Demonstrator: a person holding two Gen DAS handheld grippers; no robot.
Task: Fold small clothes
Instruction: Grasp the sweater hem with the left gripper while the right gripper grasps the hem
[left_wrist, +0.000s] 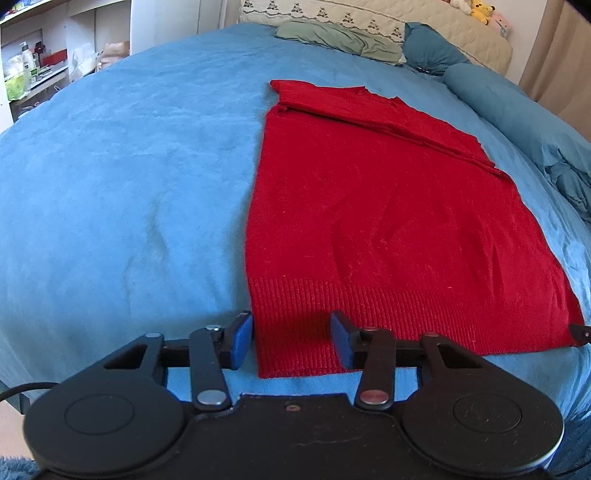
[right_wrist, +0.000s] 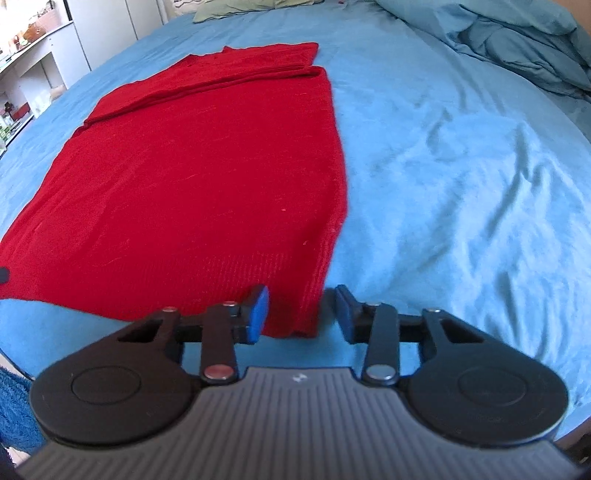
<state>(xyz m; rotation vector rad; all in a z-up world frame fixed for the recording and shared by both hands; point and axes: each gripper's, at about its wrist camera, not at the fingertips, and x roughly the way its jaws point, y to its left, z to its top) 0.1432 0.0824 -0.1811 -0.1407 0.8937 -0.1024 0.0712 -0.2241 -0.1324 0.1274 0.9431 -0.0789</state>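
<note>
A red knitted sweater (left_wrist: 373, 206) lies flat on the blue bed cover, sleeves folded across its far end, ribbed hem nearest me. My left gripper (left_wrist: 291, 341) is open, its blue pads either side of the hem's near left corner, just above it. My right gripper (right_wrist: 301, 314) is open around the hem's near right corner; the sweater also shows in the right wrist view (right_wrist: 192, 177). The tip of the right gripper (left_wrist: 580, 334) shows at the hem's right corner in the left wrist view.
The blue bed cover (left_wrist: 122, 192) spreads wide to the left and, in the right wrist view (right_wrist: 461, 192), to the right. Pillows (left_wrist: 332, 37) and a rumpled blue duvet (right_wrist: 517, 48) lie at the far end. White shelves (left_wrist: 33, 66) stand at the far left.
</note>
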